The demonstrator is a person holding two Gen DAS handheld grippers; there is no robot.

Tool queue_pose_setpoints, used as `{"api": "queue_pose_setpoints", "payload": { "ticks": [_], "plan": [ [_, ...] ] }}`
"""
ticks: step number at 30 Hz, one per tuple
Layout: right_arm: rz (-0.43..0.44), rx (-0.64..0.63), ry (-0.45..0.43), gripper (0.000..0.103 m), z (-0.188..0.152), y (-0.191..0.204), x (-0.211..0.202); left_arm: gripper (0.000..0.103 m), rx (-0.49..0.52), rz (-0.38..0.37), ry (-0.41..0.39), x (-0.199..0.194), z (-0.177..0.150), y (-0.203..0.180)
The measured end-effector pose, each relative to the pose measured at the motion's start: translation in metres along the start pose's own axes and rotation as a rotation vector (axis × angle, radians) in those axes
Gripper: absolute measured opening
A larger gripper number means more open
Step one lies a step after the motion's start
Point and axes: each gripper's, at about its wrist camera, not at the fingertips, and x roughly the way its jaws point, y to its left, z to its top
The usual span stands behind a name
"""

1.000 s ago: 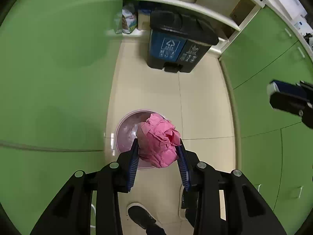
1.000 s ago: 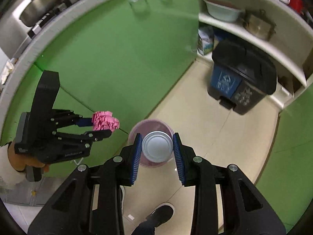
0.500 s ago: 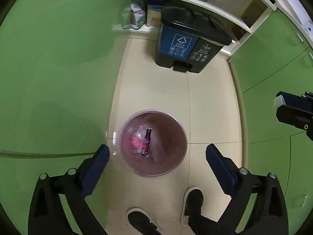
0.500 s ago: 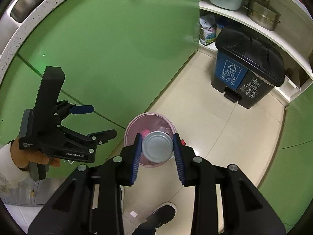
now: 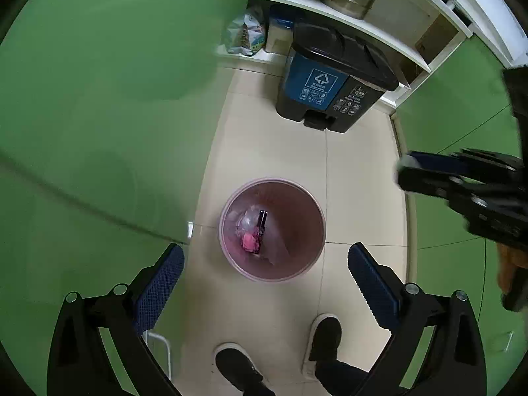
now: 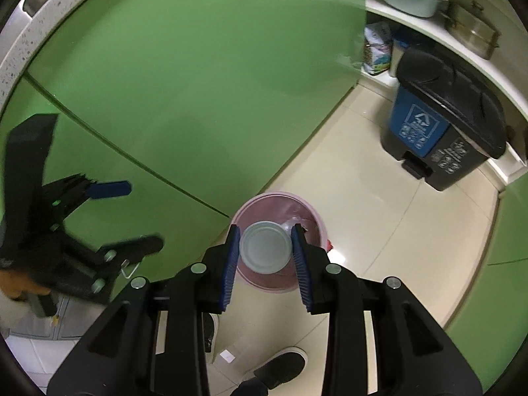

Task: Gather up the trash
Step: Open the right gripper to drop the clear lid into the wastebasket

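1. Green cabinet fronts (image 5: pixel 99 99) – fill both sides of the aisle; pale tiled floor (image 5: pixel 359 151) between.

2. Black two-part pedal bin (image 5: pixel 333 76), blue recycling panel, lid down – far end of floor, under white shelf (image 5: pixel 389 33) w/ basin and steel pot. Well apart from the action; not in use.

3. Pink wastebasket (image 5: pixel 316 204) – round, open top, on floor near left cabinets, directly below both claws. Inside: crumpled pink paper (image 5: pixel 249 241), a clear wrapper, a dark slim item (can't ID).

4. Left claw (image 5: pixel 264 283) – spread wide, nothing between the pads, hanging above basket's near rim. Its load looks delivered; pink paper lies at basket bottom.

5. Right claw (image 6: pixel 265 247) – pinching a pale round cup (image 6: pixel 266 247), seen end-on, gripped at both sides by blue pads. Sits over the basket mouth in right wrist view, high above it.

6. Person's black shoes (image 5: pixel 325 333) – on floor just behind basket.

Step in hand (judgement): drop cup into pink basket. To do well:
- centre cup over the basket's middle, not the near rim; in the wrist view it overlaps the near edge, so nudge fwd a bit.
- lower before release – light cup may bounce or tip out from height.
- spread pads fully, both sides at once, so cup falls straight.
- keep left claw off to the side, clear of the drop path.

Progress: approx. one item left in hand; other trash not in view.
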Motion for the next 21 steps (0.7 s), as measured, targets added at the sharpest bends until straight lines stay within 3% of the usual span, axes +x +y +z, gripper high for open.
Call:
{"api": "queue_pose_setpoints", "payload": {
  "ticks": [6, 8, 9, 10, 21],
  "plan": [
    [0.021, -0.022, 0.008, 0.033, 0.006, 0.008, 0.02, 0.096, -0.035, 0.001, 0.009, -0.002, -0.016, 0.011],
    [0.017, -0.021, 0.01, 0.057, 0.006, 0.008, 0.024, 0.096, -0.043, 0.002, 0.01, -0.001, -0.016, 0.015],
    [0.011, -0.013, -0.007, 0.083, 0.005, 0.006, 0.023, 0.096, -0.047, 0.002, 0.011, 0.0, -0.016, 0.016],
    [0.008, -0.009, -0.02, 0.092, 0.005, 0.007, 0.021, 0.096, -0.049, 0.003, 0.01, 0.001, -0.017, 0.018],
    [-0.044, 0.028, 0.008, 0.096, -0.005, 0.002, 0.007, 0.096, -0.035, -0.011, 0.009, -0.005, -0.016, 0.01]
  ]
}}
